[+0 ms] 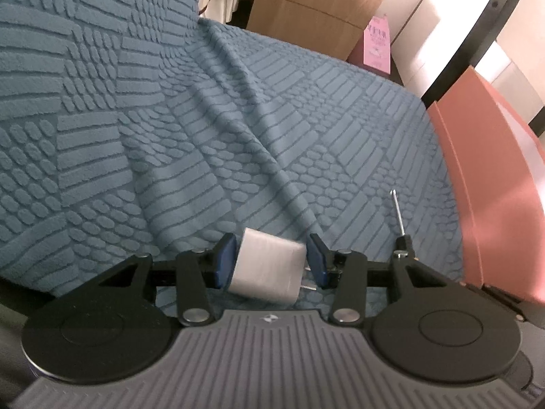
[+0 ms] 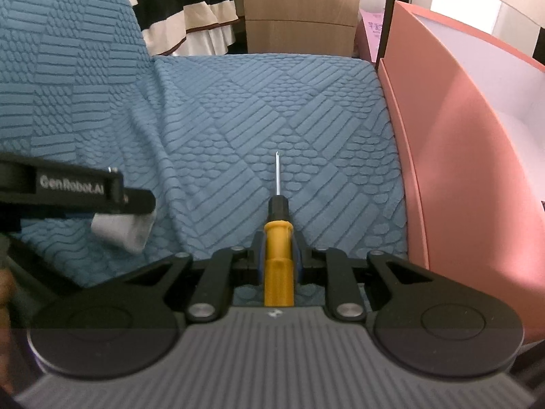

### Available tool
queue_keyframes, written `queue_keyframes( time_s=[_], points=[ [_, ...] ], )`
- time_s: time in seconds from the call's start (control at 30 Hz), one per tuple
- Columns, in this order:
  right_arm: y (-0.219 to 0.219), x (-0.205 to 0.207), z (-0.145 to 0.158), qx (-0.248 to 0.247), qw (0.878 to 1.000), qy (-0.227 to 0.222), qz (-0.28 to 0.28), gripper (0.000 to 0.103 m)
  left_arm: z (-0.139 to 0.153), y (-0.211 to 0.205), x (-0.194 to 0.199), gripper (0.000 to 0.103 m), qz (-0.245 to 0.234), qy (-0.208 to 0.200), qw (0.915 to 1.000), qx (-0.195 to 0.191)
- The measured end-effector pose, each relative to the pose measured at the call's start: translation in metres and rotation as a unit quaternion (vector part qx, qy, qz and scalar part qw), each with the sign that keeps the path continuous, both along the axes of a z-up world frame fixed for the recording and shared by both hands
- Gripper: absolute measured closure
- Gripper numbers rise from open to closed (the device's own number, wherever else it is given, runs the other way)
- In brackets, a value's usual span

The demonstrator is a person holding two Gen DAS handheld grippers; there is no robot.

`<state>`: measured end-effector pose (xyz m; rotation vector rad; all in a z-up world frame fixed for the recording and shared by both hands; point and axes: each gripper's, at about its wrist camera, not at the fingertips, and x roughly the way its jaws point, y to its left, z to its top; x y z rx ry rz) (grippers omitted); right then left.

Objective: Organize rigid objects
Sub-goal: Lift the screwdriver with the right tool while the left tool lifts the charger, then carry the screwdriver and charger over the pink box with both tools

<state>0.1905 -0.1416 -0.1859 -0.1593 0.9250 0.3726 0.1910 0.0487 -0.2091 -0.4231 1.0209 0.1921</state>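
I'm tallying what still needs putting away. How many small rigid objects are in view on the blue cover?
2. A white charger plug sits between the left gripper fingers; a yellow-handled screwdriver is clamped in the right gripper. Others may lie outside view.

The sofa cover (image 2: pixel 259 109) is matt blue cloth, raised in a ribbed and pebbled relief — rough-looking, creased at the left. The screwdriver (image 2: pixel 278 255) has a glossy translucent yellow plastic handle, black collar and bright metal shaft; the white charger plug (image 1: pixel 267 267) is smooth plastic with metal prongs. At right, the pink box (image 2: pixel 453 156) looks like matt card — beyond it, pale wood-grain furniture (image 2: pixel 299 10).
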Motion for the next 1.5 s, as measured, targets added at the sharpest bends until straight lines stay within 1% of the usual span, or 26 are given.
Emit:
queue_keyframes(
  time_s=[0.1,0.2,0.3,0.43,0.5,0.57,0.73,0.8,1.0,1.03,1.07,1.1,1.17,1.23,1.27,1.37,1.43,1.5],
  points=[
    [-0.002,0.004,-0.003,0.008,1.0,0.006,-0.008,0.082,-0.003,-0.001,0.002,0.051,-0.002,0.002,1.0,0.005],
    [-0.002,0.007,-0.004,0.01,1.0,0.0,-0.01,0.08,-0.003,0.001,-0.003,0.051,0.004,0.007,1.0,0.002],
    [-0.002,0.009,-0.004,0.012,1.0,-0.002,-0.007,0.079,0.0,0.005,-0.012,0.05,0.01,0.005,0.9999,-0.013],
    [0.004,0.008,-0.004,-0.009,1.0,-0.011,0.009,0.081,0.005,0.01,-0.016,0.041,0.015,0.004,0.9998,-0.015],
    [0.004,0.008,-0.003,-0.007,1.0,-0.009,0.007,0.081,0.007,0.01,-0.017,0.039,0.012,0.002,0.9998,-0.017],
    [0.002,0.009,-0.002,0.002,1.0,-0.004,0.004,0.081,0.007,0.009,-0.018,0.039,0.004,0.001,0.9999,-0.013],
    [-0.001,0.008,-0.002,-0.001,1.0,-0.003,-0.003,0.081,0.007,0.0,-0.019,0.039,-0.009,0.003,0.9999,0.014],
    [-0.004,0.006,-0.002,0.001,1.0,0.0,-0.004,0.081,0.004,-0.001,-0.019,0.039,-0.012,0.008,0.9998,0.014],
    [-0.007,0.003,-0.001,0.004,1.0,0.001,-0.004,0.081,-0.004,-0.002,-0.017,0.04,-0.009,0.019,0.9996,0.02],
    [-0.007,0.003,0.0,0.007,1.0,0.002,-0.004,0.081,-0.004,-0.002,-0.016,0.044,-0.008,0.017,0.9996,0.02],
    [-0.008,0.002,0.001,0.011,1.0,0.004,-0.003,0.081,-0.004,-0.001,-0.016,0.053,-0.009,0.012,0.9998,0.015],
    [-0.008,0.001,0.002,0.013,1.0,0.006,-0.002,0.081,-0.003,-0.001,-0.016,0.053,-0.006,0.011,0.9998,0.013],
    [-0.008,-0.001,0.003,0.014,1.0,0.009,0.001,0.081,-0.002,-0.003,-0.016,0.053,-0.006,0.012,0.9996,0.024],
    [-0.01,-0.002,0.005,0.019,1.0,0.013,0.0,0.081,0.0,-0.002,-0.016,0.053,-0.004,0.011,0.9998,0.018],
    [-0.01,-0.002,0.008,0.018,1.0,0.012,0.0,0.081,0.002,-0.002,-0.016,0.053,-0.003,0.007,0.9999,0.013],
    [-0.012,-0.003,0.018,0.021,1.0,0.004,0.004,0.081,0.012,-0.004,-0.016,0.053,-0.004,-0.006,0.9999,0.014],
    [-0.014,-0.002,0.026,0.026,1.0,0.002,0.006,0.081,0.018,-0.004,-0.015,0.053,-0.006,-0.012,0.9999,0.005],
    [-0.016,-0.003,0.037,0.027,1.0,-0.007,0.009,0.081,0.031,-0.004,-0.015,0.053,-0.009,-0.027,0.9996,-0.002]
  ],
)
